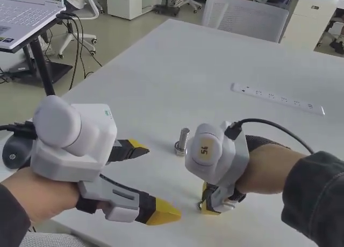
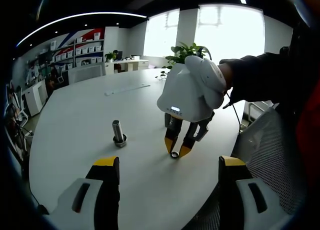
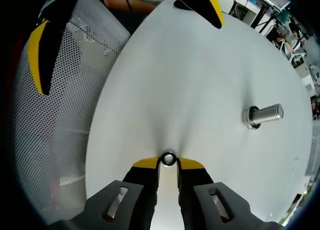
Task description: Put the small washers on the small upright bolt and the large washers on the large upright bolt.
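- At far left in the head view, an open laptop (image 1: 27, 11) sits on a raised stand beyond the edge of the white surface (image 1: 215, 70)
- Lower left, the person's left hand holds the left gripper (image 1: 164, 182); its two yellow-tipped jaws are spread wide apart with nothing between them, and they point right across the surface
- In the left gripper view, the left gripper (image 2: 169, 161) shows the same wide gap, with bare surface between its jaws
- Near the middle of the surface stands an upright bolt (image 1: 183, 139), threaded end up, with a metal ring around its base; it is also seen in the left gripper view (image 2: 117, 132) and at right in the right gripper view (image 3: 265, 114)
- Just right of the bolt and nearer the person, the right gripper (image 1: 207, 206) points steeply down, tips at the surface
- Its jaws are drawn almost together and pinch a washer (image 3: 168, 158) between the yellow tips; the washer lies against the surface, near the bolt but apart from it
- The left gripper view shows the right gripper (image 2: 177, 151) from the front, with the washer (image 2: 174, 154) at its tips
- In the right gripper view, the left gripper (image 3: 125, 30) shows at the top, jaws wide apart
- Farther back on the right lies a white power strip (image 1: 278, 98)
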`<action>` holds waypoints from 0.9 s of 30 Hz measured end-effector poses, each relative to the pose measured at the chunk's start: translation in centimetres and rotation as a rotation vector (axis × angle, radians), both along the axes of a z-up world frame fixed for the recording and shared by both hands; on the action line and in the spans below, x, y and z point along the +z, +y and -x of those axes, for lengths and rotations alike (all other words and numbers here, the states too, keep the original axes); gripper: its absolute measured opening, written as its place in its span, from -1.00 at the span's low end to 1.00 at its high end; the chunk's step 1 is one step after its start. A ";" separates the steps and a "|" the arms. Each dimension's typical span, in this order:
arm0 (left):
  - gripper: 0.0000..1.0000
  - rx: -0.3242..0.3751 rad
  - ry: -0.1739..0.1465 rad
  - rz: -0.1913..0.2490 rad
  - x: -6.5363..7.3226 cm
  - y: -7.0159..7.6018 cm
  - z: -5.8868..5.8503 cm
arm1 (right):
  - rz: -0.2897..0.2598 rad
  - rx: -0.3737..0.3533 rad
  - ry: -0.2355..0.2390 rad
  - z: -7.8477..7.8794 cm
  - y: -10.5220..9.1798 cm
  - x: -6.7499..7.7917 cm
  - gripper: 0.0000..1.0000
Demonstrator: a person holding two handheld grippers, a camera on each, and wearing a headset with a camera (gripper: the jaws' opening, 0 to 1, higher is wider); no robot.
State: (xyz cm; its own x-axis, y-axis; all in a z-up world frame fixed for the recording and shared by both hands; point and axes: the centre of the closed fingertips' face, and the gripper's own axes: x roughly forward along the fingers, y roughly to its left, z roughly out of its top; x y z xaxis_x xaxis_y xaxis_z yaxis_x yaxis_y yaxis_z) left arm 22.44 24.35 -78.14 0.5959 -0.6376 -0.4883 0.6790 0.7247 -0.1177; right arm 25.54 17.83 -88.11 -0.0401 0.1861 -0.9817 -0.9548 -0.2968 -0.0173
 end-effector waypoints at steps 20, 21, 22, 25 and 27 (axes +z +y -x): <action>0.61 0.002 0.000 0.002 0.0 -0.1 -0.1 | -0.012 -0.001 0.001 0.0 0.1 0.0 -0.72; 0.61 0.002 0.001 0.001 0.0 -0.1 -0.1 | -0.012 0.002 0.000 0.0 0.1 0.0 -0.72; 0.61 0.002 0.001 0.001 0.0 -0.1 -0.1 | -0.012 0.001 0.000 0.0 0.1 0.0 -0.72; 0.61 0.002 0.000 0.002 0.0 -0.1 0.0 | -0.014 0.002 0.000 0.0 0.1 0.0 -0.72; 0.61 0.002 0.000 0.003 0.0 -0.1 0.0 | -0.007 0.001 -0.005 -0.1 0.0 0.0 -0.73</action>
State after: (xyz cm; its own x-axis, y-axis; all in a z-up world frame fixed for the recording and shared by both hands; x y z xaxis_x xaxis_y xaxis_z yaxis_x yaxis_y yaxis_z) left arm 22.45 24.26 -78.19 0.5969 -0.6377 -0.4868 0.6775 0.7257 -0.1198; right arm 25.62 17.78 -88.12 -0.0353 0.1928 -0.9806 -0.9544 -0.2977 -0.0242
